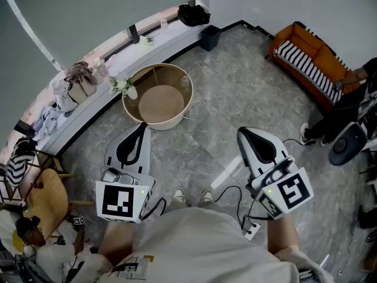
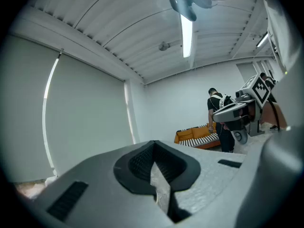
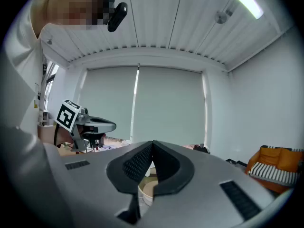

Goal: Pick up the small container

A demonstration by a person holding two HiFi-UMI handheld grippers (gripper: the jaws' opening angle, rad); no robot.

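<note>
A round beige table (image 1: 185, 93) with a raised rim stands on the grey floor ahead of me. At its left rim sits a small white pot with green sprigs (image 1: 128, 89); I cannot make out any other small container. My left gripper (image 1: 140, 127) is held level just short of the table's near edge, its jaws shut and empty. My right gripper (image 1: 242, 134) is held further right over the floor, also shut and empty. In the left gripper view the shut jaws (image 2: 153, 149) point up at the far wall. In the right gripper view the table (image 3: 146, 190) shows below the shut jaws (image 3: 152, 148).
A long window ledge (image 1: 118, 55) carries clothes, a bottle and a black bag (image 1: 193, 15). A dark bin (image 1: 209, 38) stands below it. An orange striped sofa (image 1: 309, 55) and a person in black (image 1: 347, 108) are at the right. A wooden chair (image 1: 44, 196) stands at the left, and cables (image 1: 250, 229) lie on the floor.
</note>
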